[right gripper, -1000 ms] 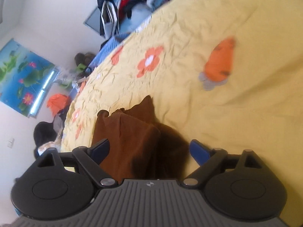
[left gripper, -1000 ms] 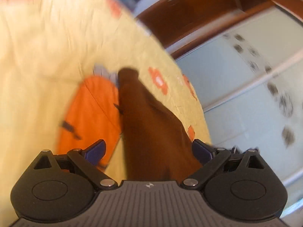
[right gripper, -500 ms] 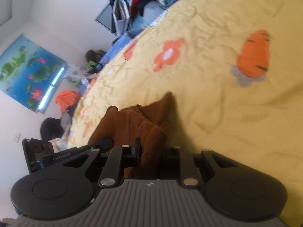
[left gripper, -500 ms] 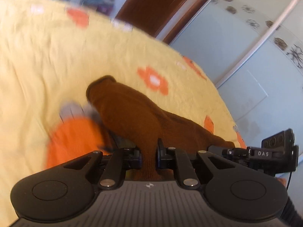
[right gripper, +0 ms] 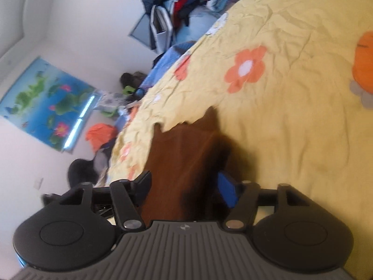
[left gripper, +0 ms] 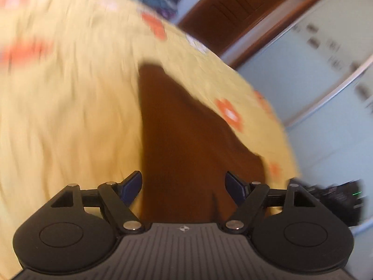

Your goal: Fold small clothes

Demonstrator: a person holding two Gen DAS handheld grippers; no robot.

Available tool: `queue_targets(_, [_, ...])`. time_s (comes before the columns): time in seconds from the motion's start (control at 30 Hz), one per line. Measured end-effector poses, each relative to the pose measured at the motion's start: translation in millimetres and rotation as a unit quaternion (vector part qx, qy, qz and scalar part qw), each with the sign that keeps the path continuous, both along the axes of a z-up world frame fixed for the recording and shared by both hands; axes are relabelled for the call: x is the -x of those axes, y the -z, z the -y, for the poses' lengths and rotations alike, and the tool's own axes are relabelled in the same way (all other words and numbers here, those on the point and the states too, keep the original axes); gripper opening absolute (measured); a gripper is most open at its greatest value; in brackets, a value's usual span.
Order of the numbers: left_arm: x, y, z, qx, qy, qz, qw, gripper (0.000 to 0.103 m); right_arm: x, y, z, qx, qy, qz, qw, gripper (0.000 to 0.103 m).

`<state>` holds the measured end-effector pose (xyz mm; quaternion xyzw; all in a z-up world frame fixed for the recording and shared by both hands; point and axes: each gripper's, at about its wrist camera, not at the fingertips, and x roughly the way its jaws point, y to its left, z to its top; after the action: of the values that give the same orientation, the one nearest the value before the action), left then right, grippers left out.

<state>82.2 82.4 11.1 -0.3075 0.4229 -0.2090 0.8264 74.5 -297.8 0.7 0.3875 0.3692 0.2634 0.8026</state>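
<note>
A small brown garment (left gripper: pixel 186 140) lies on the yellow flowered bedsheet (left gripper: pixel 70 116), stretching away from me in a long tapering strip. My left gripper (left gripper: pixel 184 185) hangs just over its near end, jaws opening, the cloth between the blue pads (left gripper: pixel 131 184) but not pinched. In the right wrist view the same brown garment (right gripper: pixel 184 154) runs out from between the fingers of my right gripper (right gripper: pixel 185 189). Its jaws are opening too, and the pads (right gripper: pixel 227 191) stand apart from the cloth. The garment's nearest edge is hidden under both gripper bodies.
A pale wardrobe (left gripper: pixel 314 81) and a wooden door (left gripper: pixel 233 7) stand beyond the bed's right edge. The other gripper's body (left gripper: pixel 338 196) shows low on the right. A heap of clothes (right gripper: pixel 186 2) and a pond poster (right gripper: pixel 46 100) lie past the far side.
Half a second ago both grippers were shut on the brown garment; now both have let go and stand wide. The garment now lies stretched out longer and flatter on the sheet.
</note>
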Motion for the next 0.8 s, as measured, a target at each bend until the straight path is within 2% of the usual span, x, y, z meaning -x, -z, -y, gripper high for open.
queue_targets(0.03, [8,7,0,0.018,-0.005,-0.008,0.9998,0.078,10,-3,-2,0.006,-0.017,0.000,1.000,0.067])
queue_targets(0.1, [16,18,8,0.015,0.002,-0.019,0.9997,0.076,22,-6,-12,0.038,-0.042,-0.001,0.998,0.067])
queue_targets(0.13, [20,18,11,0.004,0.001,-0.007,1.0000,0.073,24,-5,-18,0.058,-0.050,-0.003,0.997,0.067])
queue_targets(0.17, [19,16,16,-0.017,0.004,-0.009,0.9998,0.054,22,-3,-23,0.074,-0.054,-0.010,0.996,0.067])
queue_targets(0.2, [18,15,18,-0.030,0.012,-0.020,0.9993,0.036,19,3,-28,0.080,-0.055,-0.023,0.995,0.062])
queue_targets(0.23, [19,14,17,-0.036,0.013,-0.027,0.9989,0.034,17,8,-33,0.081,-0.063,-0.033,0.994,0.052])
queue_targets(0.27, [18,12,16,-0.046,0.019,-0.026,0.9984,0.026,17,10,-38,0.087,-0.074,-0.035,0.993,0.034])
queue_targets(0.3, [21,10,15,-0.065,0.026,-0.023,0.9973,0.022,19,9,-42,0.103,-0.085,-0.035,0.990,0.032])
queue_targets(0.37, [28,9,18,-0.107,0.040,-0.008,0.9934,0.022,32,-2,-49,0.136,-0.105,-0.009,0.985,0.029])
queue_targets(0.4, [34,8,24,-0.136,0.052,0.016,0.9892,0.023,37,-3,-50,0.150,-0.112,-0.003,0.982,0.029])
queue_targets(0.47, [47,-1,39,-0.194,0.058,0.062,0.9773,0.026,46,4,-52,0.174,-0.114,0.013,0.978,0.027])
queue_targets(0.53, [69,-19,54,-0.252,0.062,0.123,0.9579,0.032,48,5,-43,0.144,-0.097,0.008,0.985,0.036])
queue_targets(0.57, [82,-27,61,-0.283,0.069,0.161,0.9430,0.044,48,1,-38,0.129,-0.087,-0.002,0.988,0.047])
queue_targets(0.6, [97,-33,67,-0.312,0.081,0.199,0.9255,0.068,49,-7,-31,0.120,-0.068,-0.002,0.990,0.061])
queue_targets(0.63, [108,-34,73,-0.336,0.091,0.234,0.9076,0.079,51,-16,-23,0.111,-0.044,0.012,0.993,0.067])
queue_targets(0.67, [116,-33,79,-0.358,0.102,0.259,0.8912,0.086,52,-25,-14,0.101,-0.022,0.029,0.994,0.072])
queue_targets(0.7, [118,-30,87,-0.379,0.120,0.266,0.8782,0.085,51,-33,-8,0.086,-0.010,0.040,0.995,0.072])
queue_targets(0.73, [118,-26,94,-0.391,0.136,0.262,0.8719,0.085,44,-37,-4,0.074,-0.005,0.040,0.996,0.072])
queue_targets(0.8, [113,-19,104,-0.396,0.149,0.258,0.8688,0.084,26,-39,-6,0.077,-0.003,0.030,0.997,0.071])
